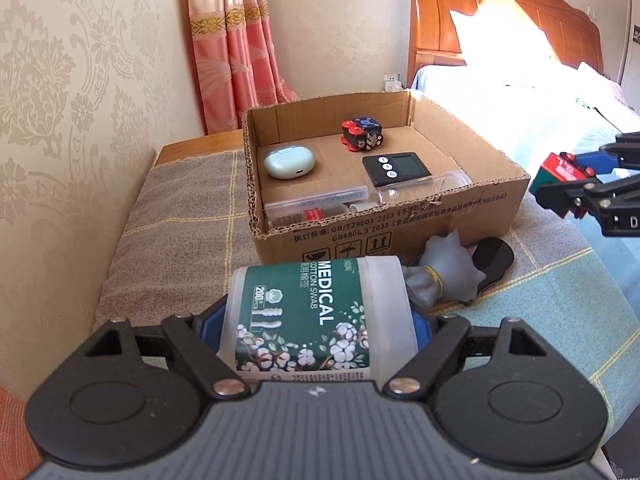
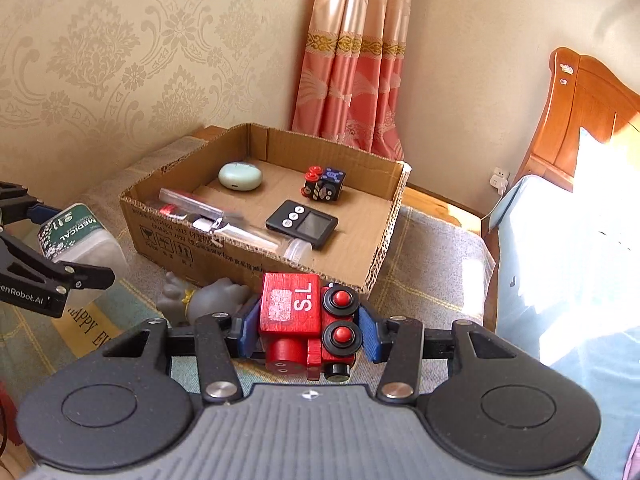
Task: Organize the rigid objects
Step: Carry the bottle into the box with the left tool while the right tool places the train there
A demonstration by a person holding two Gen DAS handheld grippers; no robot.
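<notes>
You face a bedroom corner with patterned wallpaper, pink curtains (image 1: 236, 40) and a wooden bed, over a checked blanket (image 1: 188, 208) bearing one cardboard box (image 1: 400, 224). Inside lie one earbud case (image 1: 289, 164), one timer (image 1: 398, 168) and one dark toy train (image 1: 362, 132). Your left tool (image 1: 320, 320) grips one cotton swab tub (image 1: 316, 316); your right tool (image 2: 308, 328) is clamped on one red toy train (image 2: 304, 320) before the box.

Two wrist cameras, both looking forward and down.
Each looks close along its own fingers at the cardboard box (image 1: 400, 216), from left and right; both share it.
</notes>
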